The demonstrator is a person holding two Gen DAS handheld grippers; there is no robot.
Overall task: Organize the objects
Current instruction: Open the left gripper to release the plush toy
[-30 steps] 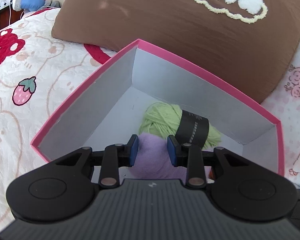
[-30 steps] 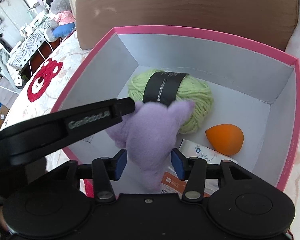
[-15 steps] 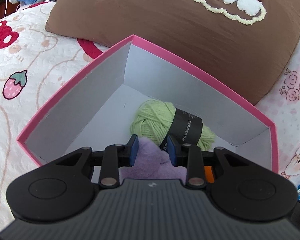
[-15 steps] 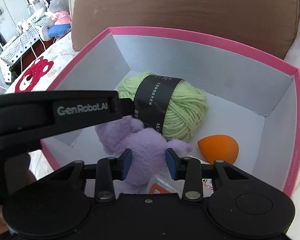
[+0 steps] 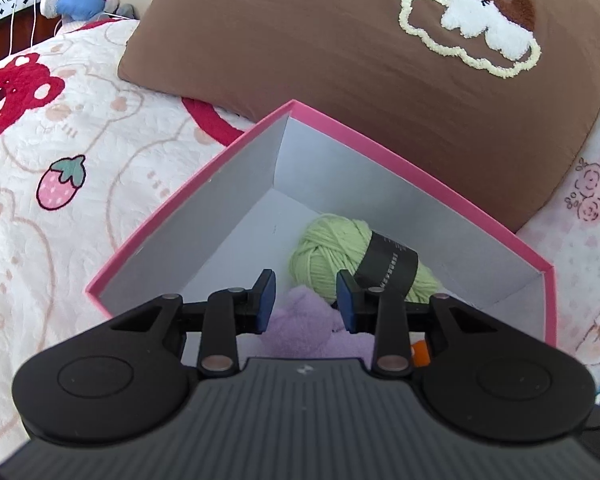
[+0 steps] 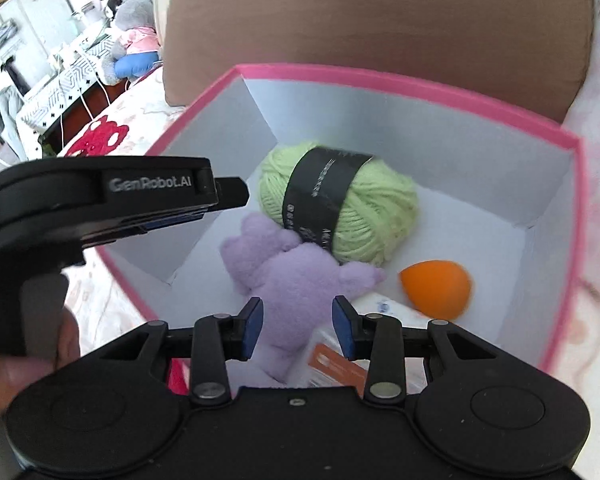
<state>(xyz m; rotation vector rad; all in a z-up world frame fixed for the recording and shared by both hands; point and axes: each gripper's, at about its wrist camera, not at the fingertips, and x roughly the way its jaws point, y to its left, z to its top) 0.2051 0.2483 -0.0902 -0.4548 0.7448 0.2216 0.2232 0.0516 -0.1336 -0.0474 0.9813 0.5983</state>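
A purple plush toy [image 6: 300, 276] lies in the pink box [image 6: 380, 80], against a green yarn ball [image 6: 376, 208] with a black band. My left gripper [image 6: 236, 194] hovers above the toy's head without touching it. Its jaws are opening, with nothing between them; from the left wrist the toy [image 5: 304, 320] shows below that gripper [image 5: 306, 292]. My right gripper [image 6: 299, 320] stands narrowly open around the toy's lower end, with a gap showing at the right pad. An orange egg-shaped sponge [image 6: 436, 288] and a white-and-orange packet [image 6: 332, 360] also lie in the box.
The box [image 5: 380, 148] rests on a patterned bedspread [image 5: 60, 160] against a brown pillow [image 5: 340, 60]. A hand [image 6: 16, 372] holds the left gripper at the box's left wall. A grey stuffed animal [image 6: 134, 32] and furniture stand far back left.
The purple toy hung from the left gripper a second ago and now lies in the box. The left gripper has let it go. The right jaws narrowed around the toy's lower part.
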